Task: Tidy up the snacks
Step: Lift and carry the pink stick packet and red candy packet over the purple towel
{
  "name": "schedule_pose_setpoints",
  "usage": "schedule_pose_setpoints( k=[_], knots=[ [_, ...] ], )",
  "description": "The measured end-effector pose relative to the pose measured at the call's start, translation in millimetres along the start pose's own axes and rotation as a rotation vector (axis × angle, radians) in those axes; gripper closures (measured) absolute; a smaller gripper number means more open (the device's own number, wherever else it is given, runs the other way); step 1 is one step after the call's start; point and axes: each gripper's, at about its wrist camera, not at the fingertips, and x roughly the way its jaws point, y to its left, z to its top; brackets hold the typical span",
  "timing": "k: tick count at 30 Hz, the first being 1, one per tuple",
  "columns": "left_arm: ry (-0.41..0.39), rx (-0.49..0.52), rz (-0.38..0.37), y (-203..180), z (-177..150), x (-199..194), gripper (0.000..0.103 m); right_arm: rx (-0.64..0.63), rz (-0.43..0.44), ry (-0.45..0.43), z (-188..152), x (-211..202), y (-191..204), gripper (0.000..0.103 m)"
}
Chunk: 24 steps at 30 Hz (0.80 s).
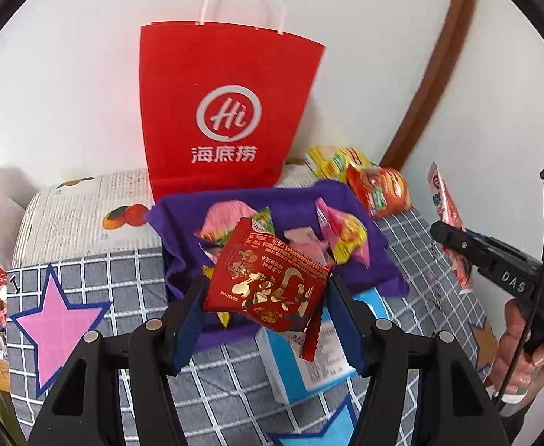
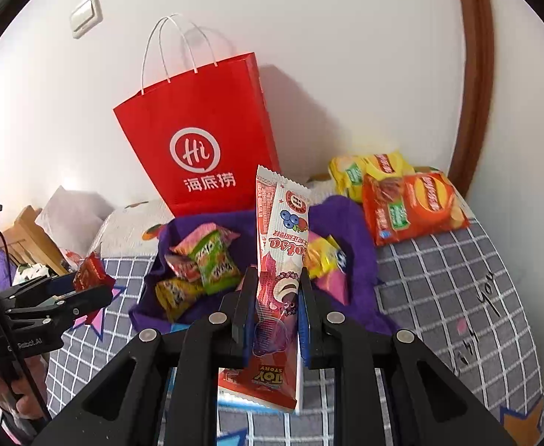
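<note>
Both tongs hold snacks above the purple-lined box.

The left gripper (image 1: 266,299) is clamped on a red packet (image 1: 268,286) at lower centre; the right gripper (image 2: 274,310) pinches a long pink wafer stick (image 2: 277,260), upright. Just behind lies the purple cloth (image 2: 350,245) with small candies (image 2: 212,260). A red paper bag (image 2: 201,137) stands against the wall; chip bags (image 2: 413,204) lie at right on the checked tablecloth (image 2: 439,278).

One red paper bag (image 2: 201,141) is counted, and one purple-lined box (image 2: 350,223). Two crisp packets are seen (one yellow (image 2: 372,171), one orange (image 2: 413,204)). Two grippers are counted, the left gripper (image 1: 268,297) and the right gripper (image 2: 274,308). One red sachet (image 1: 268,286) and one long wafer packet (image 2: 279,260) are held.
</note>
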Motion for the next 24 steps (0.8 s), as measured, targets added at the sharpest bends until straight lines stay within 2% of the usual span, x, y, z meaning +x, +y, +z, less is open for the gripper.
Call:
schedule_pose_setpoints(
  k=[8, 14, 18, 23, 24],
  knots=[
    [-0.001, -0.040, 0.024, 14, 29, 20, 0.042, -0.037, 0.031, 0.015, 31, 39, 16, 0.084],
    [-0.015, -0.086, 0.002, 22, 51, 34, 0.042, -0.047, 0.070, 0.028, 51, 65, 23, 0.084],
    [-0.015, -0.099, -0.011, 24, 60, 47, 0.042, -0.035, 0.090, 0.055, 52, 85, 19, 0.084],
    [-0.019, -0.102, 0.010, 30, 57, 65, 0.042, -0.049, 0.088, 0.117, 45, 112, 12, 0.084],
    [0.007, -0.105, 0.019, 32, 57, 73, 0.042, -0.053, 0.083, 0.120, 44, 117, 10, 0.084]
  ],
)
